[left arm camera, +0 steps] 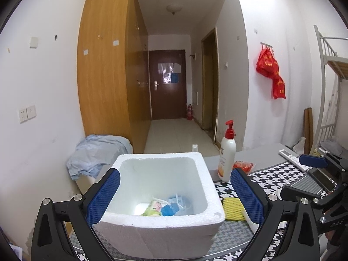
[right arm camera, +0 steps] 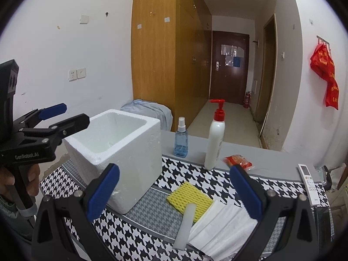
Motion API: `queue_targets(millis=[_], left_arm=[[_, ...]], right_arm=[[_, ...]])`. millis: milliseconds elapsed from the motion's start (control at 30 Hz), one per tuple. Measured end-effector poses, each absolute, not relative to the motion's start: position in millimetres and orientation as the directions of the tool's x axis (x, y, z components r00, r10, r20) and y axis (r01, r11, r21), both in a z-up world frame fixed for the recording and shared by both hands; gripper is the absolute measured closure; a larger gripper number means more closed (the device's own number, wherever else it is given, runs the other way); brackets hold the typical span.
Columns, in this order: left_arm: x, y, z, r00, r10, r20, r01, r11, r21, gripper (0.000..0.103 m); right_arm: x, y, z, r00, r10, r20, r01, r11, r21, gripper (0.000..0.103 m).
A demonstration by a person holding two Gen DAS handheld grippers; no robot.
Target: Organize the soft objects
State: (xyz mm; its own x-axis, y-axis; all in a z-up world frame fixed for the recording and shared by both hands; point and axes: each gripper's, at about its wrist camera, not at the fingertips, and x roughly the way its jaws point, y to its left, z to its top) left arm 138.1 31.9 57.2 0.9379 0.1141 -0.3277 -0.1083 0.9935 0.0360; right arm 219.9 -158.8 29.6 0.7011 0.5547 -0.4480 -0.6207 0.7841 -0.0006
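A white foam box (left arm camera: 152, 235) stands on the houndstooth mat. In it lie a green packet (left arm camera: 152, 209), a blue item (left arm camera: 168, 209) and a pale mask. My left gripper (left arm camera: 175, 195) hangs open and empty over the box's near-left side; in the right wrist view this left gripper (right arm camera: 65, 117) is beside the box (right arm camera: 121, 158). My right gripper (right arm camera: 175, 195) is open and empty above a yellow sponge (right arm camera: 191, 195), a folded white mask (right arm camera: 224, 226) and a white strip (right arm camera: 186, 226). The left wrist view shows the right gripper (left arm camera: 308, 175) and the sponge (left arm camera: 233, 208).
Along the grey table's back edge stand a blue spray bottle (right arm camera: 181, 139) and a white pump bottle (right arm camera: 215, 139), with a red packet (right arm camera: 238, 161) and a white remote (right arm camera: 307, 180) lying to their right. A cloth-covered box (left arm camera: 95, 154) sits beyond the table's left end.
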Motion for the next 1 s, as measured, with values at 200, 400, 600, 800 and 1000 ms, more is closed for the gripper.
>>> queue_targets(millis=[200, 400, 600, 800, 1000], left_arm=[[128, 21, 58, 0.943, 0.115, -0.311, -0.107, 0.993, 0.043, 0.001], [119, 17, 58, 0.948, 0.112, -0.297, -0.104, 0.994, 0.040, 0.001], [109, 10, 58, 0.954, 0.091, -0.285, -0.082, 0.996, 0.042, 0.001], [102, 1, 50, 0.951, 0.070, -0.300, -0.063, 0.997, 0.033, 0.001], [98, -6, 46, 0.948, 0.062, -0.313, -0.053, 0.998, 0.036, 0.001]], right_arm=[[211, -165, 32, 0.710, 0.556, -0.433, -0.618, 0.786, -0.005, 0.001], [205, -175, 33, 0.722, 0.552, -0.418, -0.608, 0.794, -0.002, 0.001], [198, -185, 33, 0.732, 0.548, -0.406, -0.598, 0.802, 0.005, 0.001], [193, -193, 28, 0.730, 0.549, -0.407, -0.597, 0.802, 0.010, 0.001], [191, -196, 23, 0.726, 0.547, -0.417, -0.597, 0.802, 0.013, 0.001]])
